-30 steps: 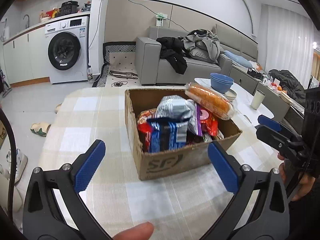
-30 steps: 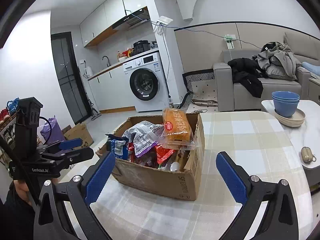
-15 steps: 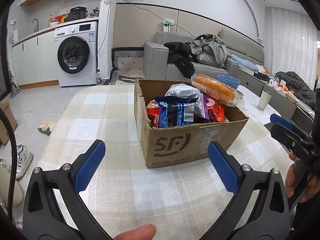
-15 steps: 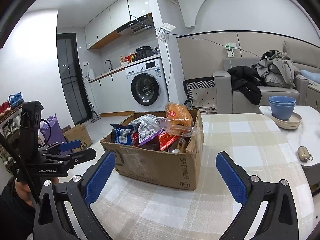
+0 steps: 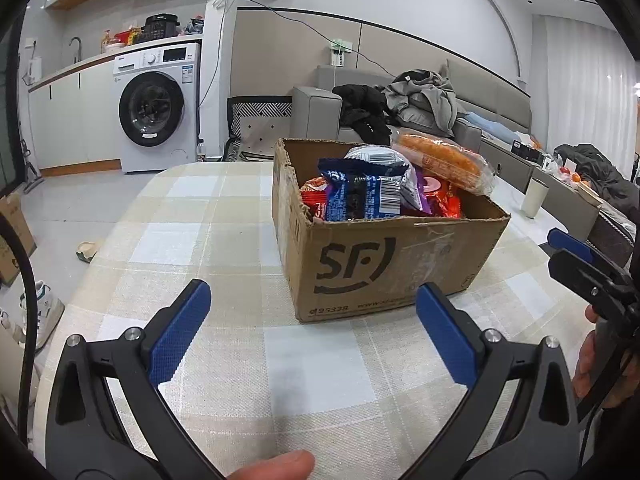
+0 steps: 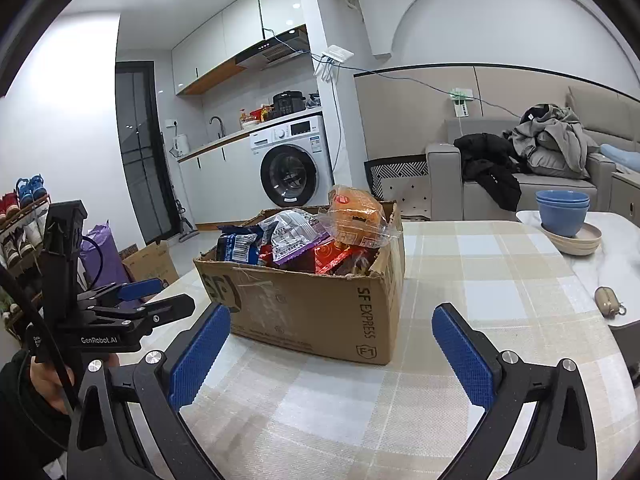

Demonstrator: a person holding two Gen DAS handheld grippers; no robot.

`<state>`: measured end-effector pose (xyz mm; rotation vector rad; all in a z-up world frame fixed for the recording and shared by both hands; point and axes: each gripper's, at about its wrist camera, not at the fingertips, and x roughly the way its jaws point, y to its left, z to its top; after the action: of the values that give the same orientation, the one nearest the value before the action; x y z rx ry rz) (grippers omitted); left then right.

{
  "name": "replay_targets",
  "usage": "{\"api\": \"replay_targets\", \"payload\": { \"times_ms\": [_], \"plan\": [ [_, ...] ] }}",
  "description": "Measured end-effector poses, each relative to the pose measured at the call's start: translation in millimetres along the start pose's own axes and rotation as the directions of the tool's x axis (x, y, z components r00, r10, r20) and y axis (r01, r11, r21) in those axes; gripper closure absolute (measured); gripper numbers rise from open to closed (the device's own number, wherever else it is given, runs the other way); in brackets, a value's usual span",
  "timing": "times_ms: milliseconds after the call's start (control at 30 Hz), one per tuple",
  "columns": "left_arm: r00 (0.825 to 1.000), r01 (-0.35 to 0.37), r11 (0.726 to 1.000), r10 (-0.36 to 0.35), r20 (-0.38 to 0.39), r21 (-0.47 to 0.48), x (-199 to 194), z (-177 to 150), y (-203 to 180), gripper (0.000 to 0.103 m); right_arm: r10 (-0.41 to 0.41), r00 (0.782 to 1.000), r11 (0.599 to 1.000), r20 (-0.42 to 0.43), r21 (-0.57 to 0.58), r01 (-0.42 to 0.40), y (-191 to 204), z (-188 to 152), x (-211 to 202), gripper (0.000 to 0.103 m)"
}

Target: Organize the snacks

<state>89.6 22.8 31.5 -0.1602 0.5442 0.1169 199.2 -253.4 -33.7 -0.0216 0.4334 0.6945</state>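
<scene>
A brown cardboard box [image 5: 384, 264] printed "SF" stands on the checked tablecloth [image 5: 208, 240], heaped with snack packets: a blue packet [image 5: 360, 196], a silver packet [image 5: 380, 160], red packets [image 5: 444, 200] and an orange bread bag [image 5: 440, 162] on top. The box also shows in the right wrist view [image 6: 312, 304], with the bread bag [image 6: 356, 220] on top. My left gripper [image 5: 314, 328] is open and empty, low over the cloth in front of the box. My right gripper [image 6: 330, 346] is open and empty, at the box's other side.
Blue bowls [image 6: 563, 214] on a beige plate and a small tan pouch [image 6: 608, 300] sit on the white table at right. A cup [image 5: 535, 198] stands beyond the box. A sofa with clothes [image 5: 416, 116] and a washing machine [image 5: 156, 108] are behind.
Both grippers have dropped lower and pulled back a little, so the box now shows from the side rather than from above. The box and snacks have not moved.
</scene>
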Motion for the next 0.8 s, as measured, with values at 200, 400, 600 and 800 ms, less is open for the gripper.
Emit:
{"api": "replay_targets", "payload": {
  "times_ms": [200, 400, 600, 800],
  "plan": [
    [1.0, -0.005, 1.0, 0.005, 0.006, 0.003, 7.3, -5.5, 0.0, 0.001, 0.004, 1.0, 1.0, 0.002, -0.012, -0.004, 0.1, -2.7, 1.6, 0.0],
    [1.0, -0.002, 1.0, 0.002, 0.013, 0.004, 8.5, -5.9, 0.4, 0.001, 0.008, 1.0, 1.0, 0.013, -0.022, -0.008, 1.3, -2.8, -0.5, 0.0],
    [1.0, -0.013, 1.0, 0.013, 0.026, -0.005, 5.5, -6.3, 0.8, 0.001, -0.021, 1.0, 0.999, 0.021, -0.025, 0.021, 1.5, -3.2, -1.0, 0.0],
    [0.999, -0.026, 1.0, 0.025, 0.041, 0.014, 2.9, -8.0, -2.5, 0.001, -0.025, 0.999, 1.0, 0.029, -0.013, 0.026, -1.7, -2.7, -0.8, 0.0]
  ]
}}
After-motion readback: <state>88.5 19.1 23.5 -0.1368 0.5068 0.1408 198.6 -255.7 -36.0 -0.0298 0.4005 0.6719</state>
